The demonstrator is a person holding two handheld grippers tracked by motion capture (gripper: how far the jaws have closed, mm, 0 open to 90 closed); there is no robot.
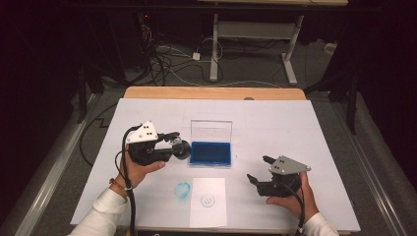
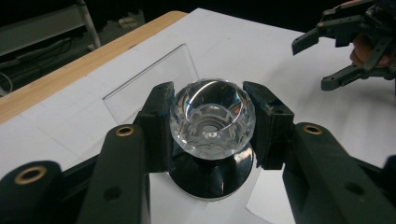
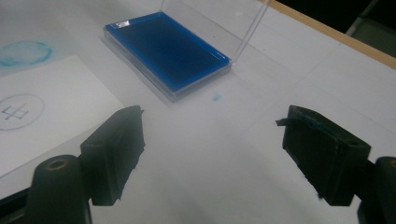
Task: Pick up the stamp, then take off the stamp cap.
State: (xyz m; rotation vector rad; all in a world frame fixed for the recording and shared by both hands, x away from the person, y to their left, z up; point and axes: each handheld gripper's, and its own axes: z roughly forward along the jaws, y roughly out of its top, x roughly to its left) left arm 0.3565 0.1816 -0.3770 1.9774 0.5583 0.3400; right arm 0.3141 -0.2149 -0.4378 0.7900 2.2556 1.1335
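Observation:
My left gripper (image 1: pixel 177 142) is shut on a stamp (image 1: pixel 181 148) with a faceted clear knob (image 2: pixel 212 119) and a dark round base. It holds the stamp just left of a blue ink pad (image 1: pixel 210 153), whose clear lid (image 1: pixel 211 131) stands up behind it. In the left gripper view both pads press on the knob's sides. My right gripper (image 1: pixel 257 168) is at the right of the table with its jaws open and nothing between them (image 3: pixel 212 144). It points toward the ink pad (image 3: pixel 166 49). A white paper (image 1: pixel 208 201) near the front edge bears a round stamped mark (image 3: pixel 18 112).
A blue ink smear (image 1: pixel 183 190) marks the white table cover (image 1: pixel 295 128) left of the paper. A wooden table edge (image 1: pixel 211 92) runs along the far side. Beyond it are cables and the legs of another table on the floor.

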